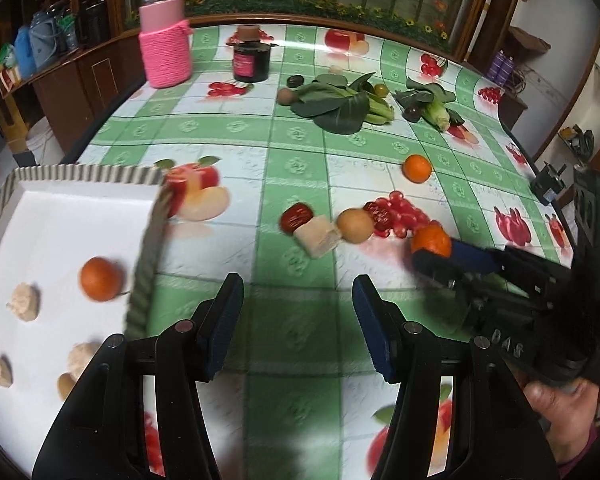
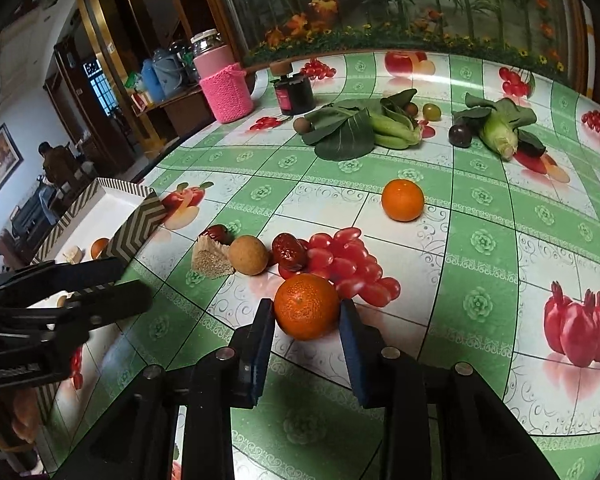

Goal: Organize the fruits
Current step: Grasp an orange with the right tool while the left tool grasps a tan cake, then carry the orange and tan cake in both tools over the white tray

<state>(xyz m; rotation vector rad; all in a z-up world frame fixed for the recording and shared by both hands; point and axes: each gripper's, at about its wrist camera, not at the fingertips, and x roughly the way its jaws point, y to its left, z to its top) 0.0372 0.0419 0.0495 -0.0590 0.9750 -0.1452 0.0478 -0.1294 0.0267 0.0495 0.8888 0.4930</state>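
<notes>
My right gripper (image 2: 306, 312) is shut on an orange mandarin (image 2: 307, 306) low over the table; it also shows in the left wrist view (image 1: 430, 242). My left gripper (image 1: 298, 300) is open and empty beside the white tray (image 1: 80, 208), which holds another mandarin (image 1: 101, 279) and several pale food pieces. A second loose mandarin (image 2: 403, 200) lies farther back. A tan round fruit (image 2: 248, 255), two red dates (image 2: 288, 251) and a pale cake piece (image 2: 212, 259) sit just ahead of the right gripper.
Leafy greens (image 2: 348, 128), a corn-like vegetable (image 2: 498, 136), a dark plum (image 2: 460, 135) and small fruits lie at the back. A pink knitted jar (image 2: 226, 88) and a dark jar (image 2: 294, 94) stand at the far left. The tablecloth has printed fruit pictures.
</notes>
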